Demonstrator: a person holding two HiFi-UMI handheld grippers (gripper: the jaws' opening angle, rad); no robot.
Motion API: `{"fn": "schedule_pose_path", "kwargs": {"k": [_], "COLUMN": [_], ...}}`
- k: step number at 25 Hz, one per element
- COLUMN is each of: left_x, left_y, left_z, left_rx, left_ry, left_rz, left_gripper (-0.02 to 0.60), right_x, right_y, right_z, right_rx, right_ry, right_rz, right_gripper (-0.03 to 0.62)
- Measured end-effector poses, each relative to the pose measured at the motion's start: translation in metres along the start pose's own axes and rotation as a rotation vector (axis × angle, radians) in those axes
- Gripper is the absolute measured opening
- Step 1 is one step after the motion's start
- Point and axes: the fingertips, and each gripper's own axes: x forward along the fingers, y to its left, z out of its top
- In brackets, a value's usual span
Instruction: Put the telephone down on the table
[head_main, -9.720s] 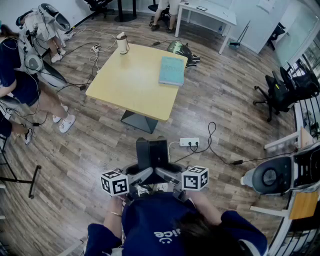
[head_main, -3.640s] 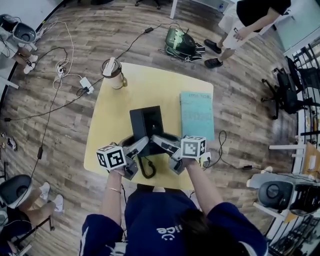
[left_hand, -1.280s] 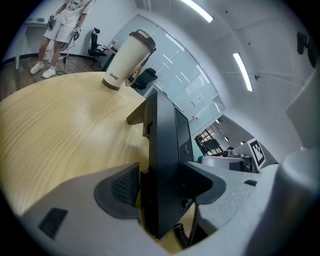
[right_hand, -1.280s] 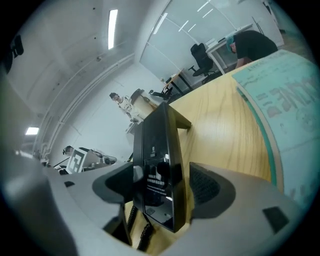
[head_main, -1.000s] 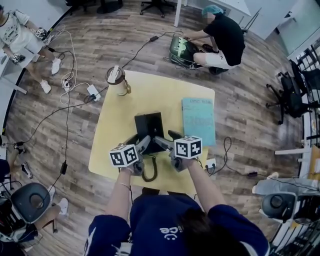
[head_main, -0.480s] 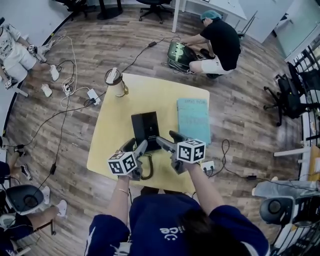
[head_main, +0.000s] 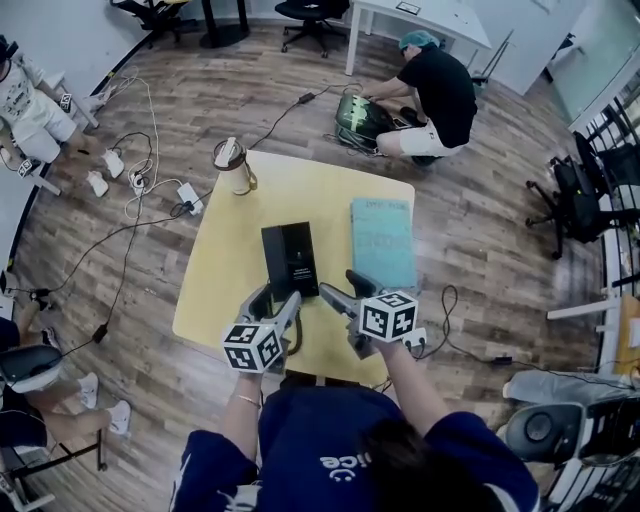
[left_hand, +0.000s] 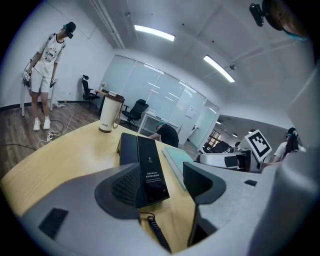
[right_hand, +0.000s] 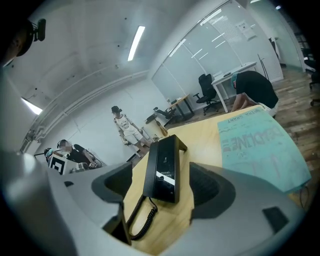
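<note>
The black telephone (head_main: 290, 260) lies flat on the yellow table (head_main: 235, 285), near its middle, handset on its base. Its coiled cord (head_main: 297, 337) trails toward the near edge. My left gripper (head_main: 277, 303) hovers open just short of the phone's near end. My right gripper (head_main: 342, 290) is open too, beside the phone's near right corner. In the left gripper view the telephone (left_hand: 145, 167) lies beyond the open left gripper (left_hand: 162, 185), untouched. In the right gripper view the telephone (right_hand: 162, 170) and cord (right_hand: 140, 215) lie ahead of the open right gripper (right_hand: 164, 192).
A teal book (head_main: 383, 240) lies on the table right of the phone. A lidded mug (head_main: 232, 165) stands at the far left corner. A person (head_main: 430, 85) crouches by a bag (head_main: 360, 110) beyond the table. Cables and a power strip (head_main: 185, 198) lie on the floor.
Both grippers have drawn back from the telephone toward the table's near edge. The phone, earlier flanked by their jaws, now lies alone on the table.
</note>
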Motion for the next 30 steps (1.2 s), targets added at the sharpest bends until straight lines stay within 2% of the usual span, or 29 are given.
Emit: {"fn": "schedule_pose_path", "kwargs": {"k": [5, 15, 21, 26, 28, 30], "left_x": [-0.011, -0.023, -0.029, -0.032, -0.034, -0.036], "left_y": [-0.021, -0.038, -0.038, -0.039, -0.039, -0.039], "left_z": [0.004, -0.010, -0.009, -0.003, -0.001, 0.001], "left_rx": [0.039, 0.031, 0.032, 0.045, 0.055, 0.053], "left_ry": [-0.020, -0.018, -0.033, -0.041, -0.058, -0.076], "left_rz": [-0.022, -0.017, -0.038, -0.039, -0.025, -0.017], "left_gripper": [0.261, 0.261, 0.259, 0.248, 0.163, 0.141], "right_x": [-0.016, -0.037, -0.037, -0.039, -0.040, -0.041], "right_y": [0.003, 0.011, 0.015, 0.020, 0.021, 0.021], "right_z": [-0.004, -0.017, -0.024, -0.019, -0.017, -0.016], "right_rx": [-0.005, -0.028, -0.041, -0.073, -0.085, -0.097], "right_ry": [-0.024, -0.038, -0.050, -0.076, -0.085, -0.093], "right_rz": [-0.012, -0.037, -0.048, -0.062, -0.068, -0.076], "right_gripper": [0.362, 0.362, 0.360, 0.292, 0.259, 0.218]}}
